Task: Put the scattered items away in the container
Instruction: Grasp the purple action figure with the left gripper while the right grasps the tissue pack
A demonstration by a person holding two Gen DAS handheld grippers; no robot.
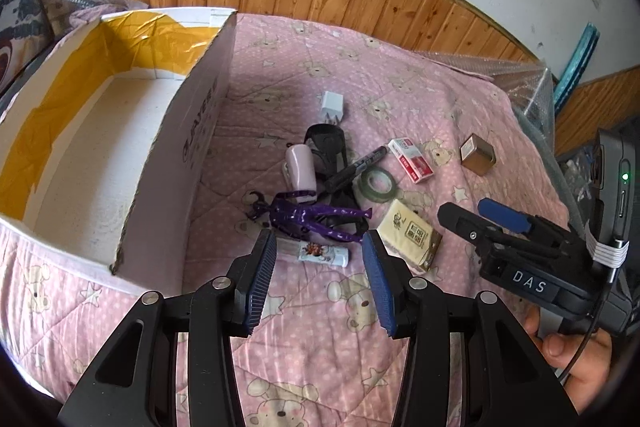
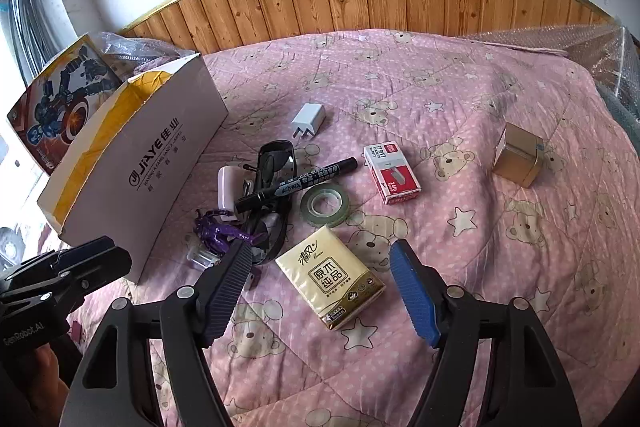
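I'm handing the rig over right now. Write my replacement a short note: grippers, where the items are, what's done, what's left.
Left gripper: open, empty, above the purple toy figure.
Right gripper: open, empty, over the tissue pack.
Box: at the left on the quilt, nothing visible inside.
Done: nothing packed.
Left: charger, sunglasses, marker, tape roll, staple box, gold box, pink item, tissue pack, toy.

The bed cover is pink with white dots, bears and stars. The box is white outside with yellow tape inside. The toy figure is purple, the marker black, the tissue pack pale yellow, and the staple box red and white.
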